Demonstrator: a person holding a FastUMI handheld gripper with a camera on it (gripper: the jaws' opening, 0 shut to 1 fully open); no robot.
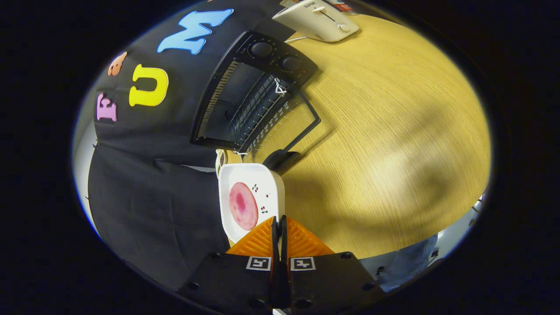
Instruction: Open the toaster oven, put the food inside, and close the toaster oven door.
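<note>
Tongs: the tongs [278, 224] have their 2 orange fingers [258, 243] pinched on the near rim of the plate [267, 179]
Plate: white, lifted, carrying 1 pink round slice of food [243, 205]
Toaster oven: toaster oven [249, 94] beyond the plate at the worktop [393, 131] edge, door [286, 124] open
Toaster: white toaster [319, 19] at the far edge

The gripper [279, 223] is rolled hard over to one side, so the white plate [267, 175] just ahead of it appears to stand on edge. Its 2 orange fingers [258, 243] are drawn together with only a thin dark slit between them, and their tips pinch the near rim of the plate, both pressing on it
</note>
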